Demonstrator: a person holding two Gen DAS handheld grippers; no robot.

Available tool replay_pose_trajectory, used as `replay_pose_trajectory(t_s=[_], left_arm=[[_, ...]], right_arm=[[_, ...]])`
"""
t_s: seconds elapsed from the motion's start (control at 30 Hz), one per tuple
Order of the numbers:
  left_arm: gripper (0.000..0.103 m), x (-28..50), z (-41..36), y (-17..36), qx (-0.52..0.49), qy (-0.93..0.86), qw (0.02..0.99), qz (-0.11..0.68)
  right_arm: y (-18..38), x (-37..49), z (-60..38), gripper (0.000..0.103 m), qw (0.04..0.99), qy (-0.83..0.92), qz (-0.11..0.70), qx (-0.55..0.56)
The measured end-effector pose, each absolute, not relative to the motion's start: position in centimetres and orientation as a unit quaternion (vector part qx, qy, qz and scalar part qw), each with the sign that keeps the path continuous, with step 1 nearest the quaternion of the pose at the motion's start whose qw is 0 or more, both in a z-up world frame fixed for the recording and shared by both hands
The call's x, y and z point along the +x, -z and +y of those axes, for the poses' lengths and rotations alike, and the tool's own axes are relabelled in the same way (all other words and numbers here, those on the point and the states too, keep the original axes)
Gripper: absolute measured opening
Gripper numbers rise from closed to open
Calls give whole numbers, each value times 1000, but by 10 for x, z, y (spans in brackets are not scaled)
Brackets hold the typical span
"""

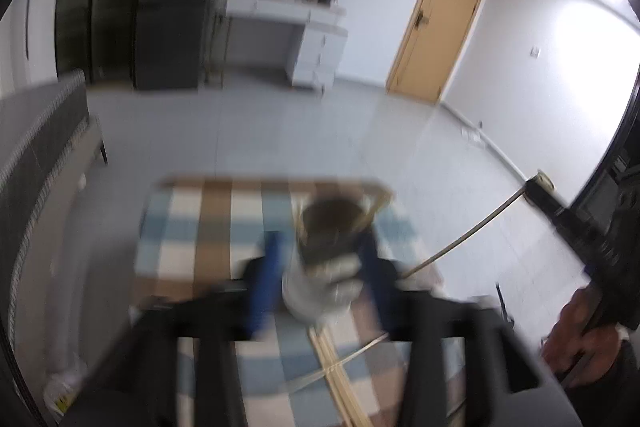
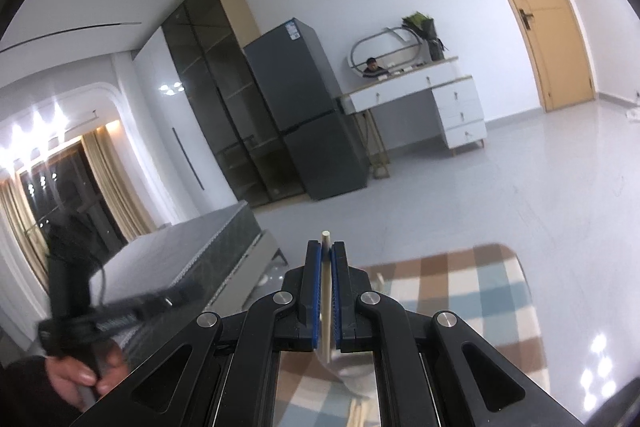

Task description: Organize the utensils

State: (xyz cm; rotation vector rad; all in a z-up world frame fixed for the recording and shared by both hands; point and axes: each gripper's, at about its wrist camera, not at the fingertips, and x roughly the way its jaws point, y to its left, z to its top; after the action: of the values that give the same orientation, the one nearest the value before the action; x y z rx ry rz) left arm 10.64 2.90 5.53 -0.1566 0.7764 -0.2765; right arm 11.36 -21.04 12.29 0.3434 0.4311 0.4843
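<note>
In the blurred left wrist view my left gripper (image 1: pixel 320 263) has its blue fingers on both sides of a white utensil holder cup (image 1: pixel 320 283) with a dark opening, above the checked tablecloth (image 1: pixel 200 227). Wooden chopsticks (image 1: pixel 340 371) lie on the cloth below it. My right gripper (image 2: pixel 327 259) is shut on a pale chopstick (image 2: pixel 326 291), held upright between the blue pads. It also shows in the left wrist view (image 1: pixel 540 187) at the right, with the chopstick (image 1: pixel 460 239) slanting down toward the cup.
The small table with the checked cloth (image 2: pixel 472 291) stands on a grey tiled floor. A grey bed (image 2: pixel 180 255) is to the left. A fridge (image 2: pixel 304 107), a white dresser (image 2: pixel 440 99) and a wooden door (image 2: pixel 536 7) line the far wall.
</note>
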Motion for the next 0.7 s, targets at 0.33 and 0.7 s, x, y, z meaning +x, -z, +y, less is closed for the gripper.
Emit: replay_pose_trajectory(t_s=[0.33,0.7], left_arm=[[54,108,-43,70,41,195,835,513],[54,106,-136,130,212,281,753,555]], right_arm=[[-53,93,-273,4,924,-154,275,216],[-42,86,-307,4,928,-117,268,229]])
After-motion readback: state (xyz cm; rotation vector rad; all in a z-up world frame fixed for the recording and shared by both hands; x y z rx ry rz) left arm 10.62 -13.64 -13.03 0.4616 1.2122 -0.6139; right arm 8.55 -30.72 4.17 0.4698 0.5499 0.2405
